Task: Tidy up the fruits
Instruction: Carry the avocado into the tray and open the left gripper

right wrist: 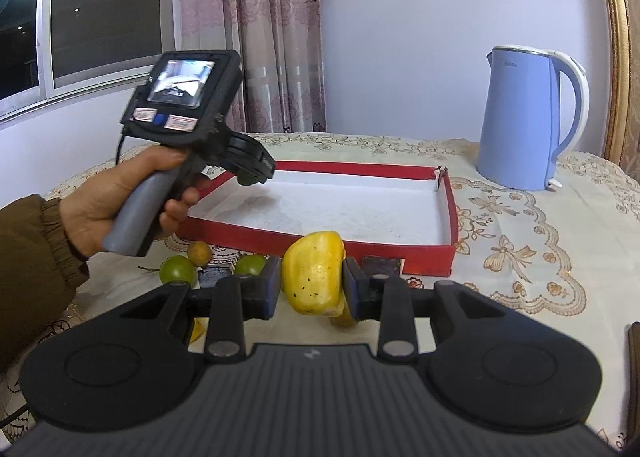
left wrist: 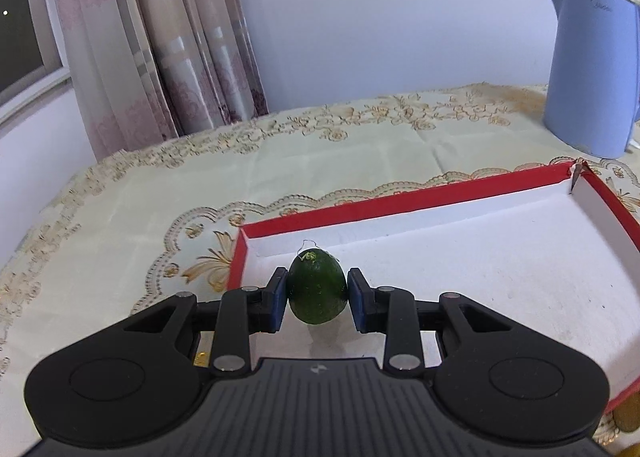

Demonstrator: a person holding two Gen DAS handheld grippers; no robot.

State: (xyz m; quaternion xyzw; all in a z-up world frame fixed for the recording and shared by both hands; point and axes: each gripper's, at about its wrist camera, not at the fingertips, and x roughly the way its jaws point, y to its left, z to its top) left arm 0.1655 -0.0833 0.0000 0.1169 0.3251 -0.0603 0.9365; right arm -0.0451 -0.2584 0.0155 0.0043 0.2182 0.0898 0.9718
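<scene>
My left gripper (left wrist: 317, 289) is shut on a small dark green lime (left wrist: 317, 289), held over the near left corner of the red-walled box (left wrist: 360, 213) with a white floor. The right wrist view shows the same left gripper (right wrist: 256, 173) from behind, held in a person's hand above the box's left side (right wrist: 316, 243). My right gripper (right wrist: 312, 277) is shut on a yellow fruit (right wrist: 312, 273) in front of the box's near wall. On the cloth to its left lie two green limes (right wrist: 177, 269) (right wrist: 250, 265) and a small brown fruit (right wrist: 199, 252).
A blue kettle (right wrist: 520, 121) (left wrist: 588, 73) stands behind the box at the right. The table carries a cream embroidered cloth (left wrist: 120, 237). Curtains (right wrist: 256, 33) and a window (right wrist: 100, 5) lie beyond its far left. Dark square objects (right wrist: 382, 263) (right wrist: 215, 275) rest by the box's near wall.
</scene>
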